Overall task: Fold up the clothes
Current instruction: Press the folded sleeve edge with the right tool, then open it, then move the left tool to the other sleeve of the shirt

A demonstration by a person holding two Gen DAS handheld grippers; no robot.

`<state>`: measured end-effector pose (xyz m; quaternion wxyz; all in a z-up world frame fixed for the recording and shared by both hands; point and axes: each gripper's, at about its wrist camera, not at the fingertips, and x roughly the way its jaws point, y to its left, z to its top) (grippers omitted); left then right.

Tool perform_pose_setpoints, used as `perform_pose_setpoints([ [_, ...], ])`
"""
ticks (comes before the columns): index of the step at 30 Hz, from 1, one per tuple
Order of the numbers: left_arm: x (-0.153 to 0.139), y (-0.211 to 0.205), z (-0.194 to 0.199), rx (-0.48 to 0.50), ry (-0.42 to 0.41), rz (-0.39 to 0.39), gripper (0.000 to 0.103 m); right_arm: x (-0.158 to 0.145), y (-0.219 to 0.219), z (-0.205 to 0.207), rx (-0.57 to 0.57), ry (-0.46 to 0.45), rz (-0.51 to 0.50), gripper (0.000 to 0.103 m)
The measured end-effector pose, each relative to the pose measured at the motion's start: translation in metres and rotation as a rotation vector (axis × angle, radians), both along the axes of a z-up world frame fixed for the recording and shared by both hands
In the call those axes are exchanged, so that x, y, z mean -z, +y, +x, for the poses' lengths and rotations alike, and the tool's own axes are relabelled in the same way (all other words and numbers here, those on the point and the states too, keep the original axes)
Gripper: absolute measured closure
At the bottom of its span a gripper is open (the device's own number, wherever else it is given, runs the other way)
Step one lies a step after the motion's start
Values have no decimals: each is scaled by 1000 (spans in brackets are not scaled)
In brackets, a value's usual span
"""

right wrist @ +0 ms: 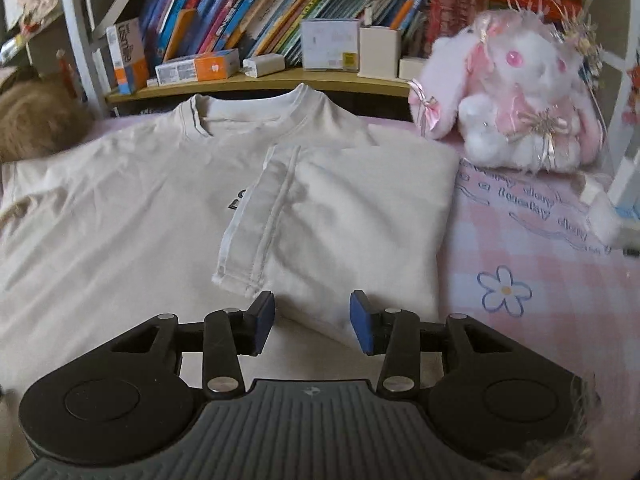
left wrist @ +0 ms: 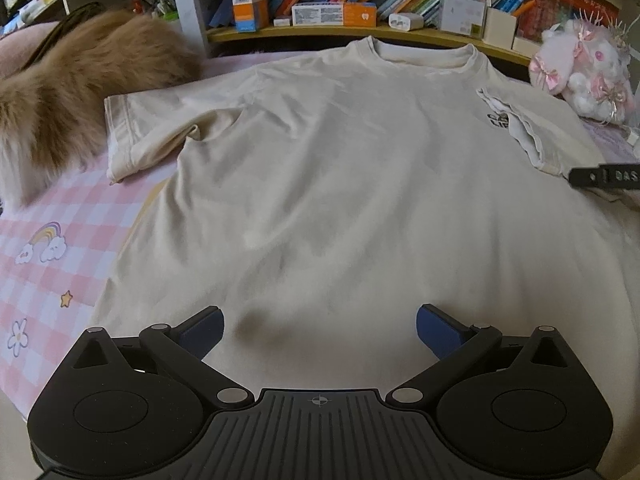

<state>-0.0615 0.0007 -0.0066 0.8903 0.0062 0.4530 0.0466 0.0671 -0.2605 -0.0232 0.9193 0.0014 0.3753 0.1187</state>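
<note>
**One sleeve in, one sleeve out**

Low in the frame, left gripper spread wide, holding nothing, over the T-shirt. Right gripper likewise parted and empty, just short of the folded-in sleeve. Spread on the pink checked bedsheet, collar toward the bookshelf. At middle left, other sleeve flat and outstretched. Probably mid-fold; next, likely pinching that cuff and drawing it inward.

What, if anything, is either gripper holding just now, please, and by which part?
Nothing is held. The left gripper and the right gripper are both open above the cream T-shirt, with no cloth between their fingers.
</note>
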Motion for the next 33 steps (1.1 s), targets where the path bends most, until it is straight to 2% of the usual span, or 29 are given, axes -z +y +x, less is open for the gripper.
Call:
perform_pose_setpoints([
  [4,-1,4,2,-17,-11,-16,0,-4,2,-17,-12,8,7,54],
  [6,-2,5,3,-22,-17,-21,0,-7,4,-27,-19,7,6,44],
  [12,-3,5,3,-32,-27,-34,0,-15,7,-51,-16,15,7,22],
  [16,-5,5,3,-39,-38,-43,0,-14,13,-64,-21,44,18,14],
  [18,-7,5,3,-37,-49,-45,0,-13,17,-71,-25,52,21,7],
  [23,-10,6,4,-17,-60,-53,0,-13,25,-78,-48,52,17,1],
  [28,-11,9,4,14,-69,-68,0,-13,26,-79,18,56,-13,0],
  [33,-12,18,9,86,-85,-93,0,-12,32,-86,92,65,-64,0],
])
